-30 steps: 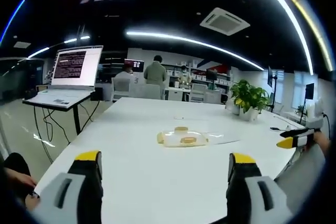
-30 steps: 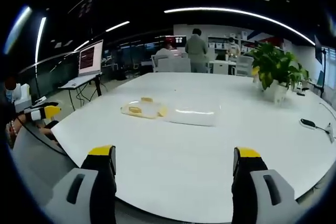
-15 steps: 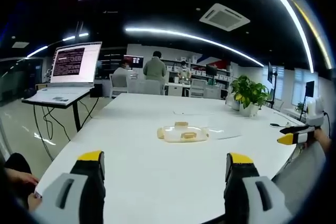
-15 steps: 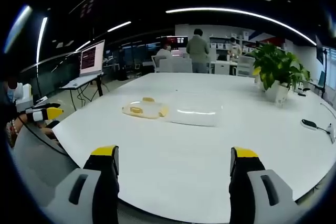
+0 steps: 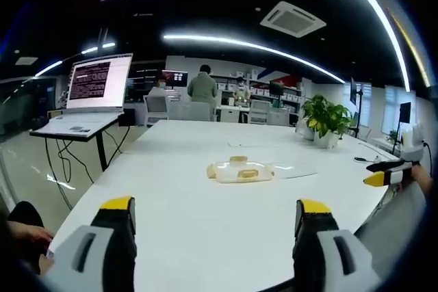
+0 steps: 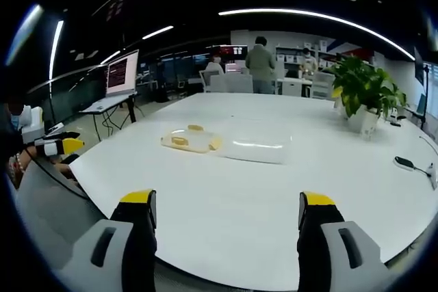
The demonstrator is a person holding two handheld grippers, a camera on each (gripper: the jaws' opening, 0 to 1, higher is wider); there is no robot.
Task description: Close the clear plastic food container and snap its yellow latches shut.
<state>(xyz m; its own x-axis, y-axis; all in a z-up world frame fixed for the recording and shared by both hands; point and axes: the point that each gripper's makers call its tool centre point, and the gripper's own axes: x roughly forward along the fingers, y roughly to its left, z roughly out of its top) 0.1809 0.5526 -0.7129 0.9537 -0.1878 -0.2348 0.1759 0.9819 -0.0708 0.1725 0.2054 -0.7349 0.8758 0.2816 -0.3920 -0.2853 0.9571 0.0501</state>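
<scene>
A clear plastic food container (image 5: 241, 171) with yellow latches lies in the middle of the white table (image 5: 178, 189), well beyond my left gripper (image 5: 212, 220), whose jaws stand wide apart with nothing between them. In the right gripper view the container's base (image 6: 189, 141) sits left of its clear lid (image 6: 254, 148), which lies flat beside it. My right gripper (image 6: 226, 210) hangs open near the table's edge, far from the container. The left gripper's yellow tip (image 6: 63, 146) shows at the left, and the right gripper's tip (image 5: 383, 177) at the far right.
A potted plant (image 6: 363, 94) stands at the table's far right side and a dark object (image 6: 409, 164) lies near the right edge. A laptop on a stand (image 5: 89, 97) is left of the table. People stand by desks (image 5: 202, 94) at the back.
Both views have shifted slightly with the hands. The container and lid lie where they were, and both grippers stay open.
</scene>
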